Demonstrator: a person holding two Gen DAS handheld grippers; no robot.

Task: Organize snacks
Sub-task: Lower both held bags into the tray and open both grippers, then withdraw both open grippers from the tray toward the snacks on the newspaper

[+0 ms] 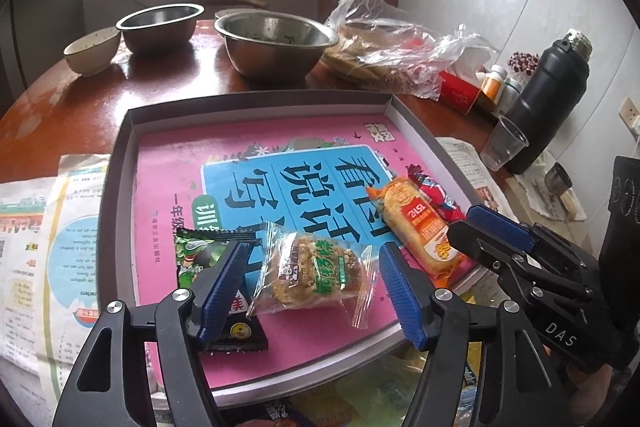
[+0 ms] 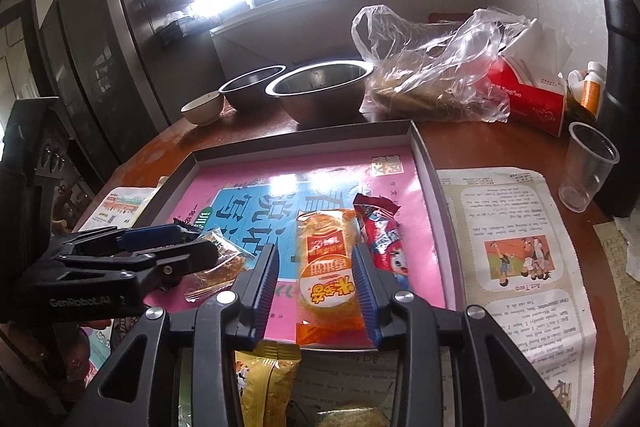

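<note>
We hold our left gripper [image 1: 312,279] spread wide around the clear-wrapped rice cake [image 1: 314,273], pads clear of it. Our right gripper [image 2: 316,291] stands part open astride the orange cracker pack [image 2: 326,267], not pressing. Beyond both, the grey tray [image 1: 256,103] holds them; the red packet [image 2: 380,239] lies just right.

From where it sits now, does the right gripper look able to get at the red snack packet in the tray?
Probably yes. The red snack packet lies uncovered in the tray, just beside the orange packet that sits between the open right gripper's fingers; nothing lies over it.
</note>
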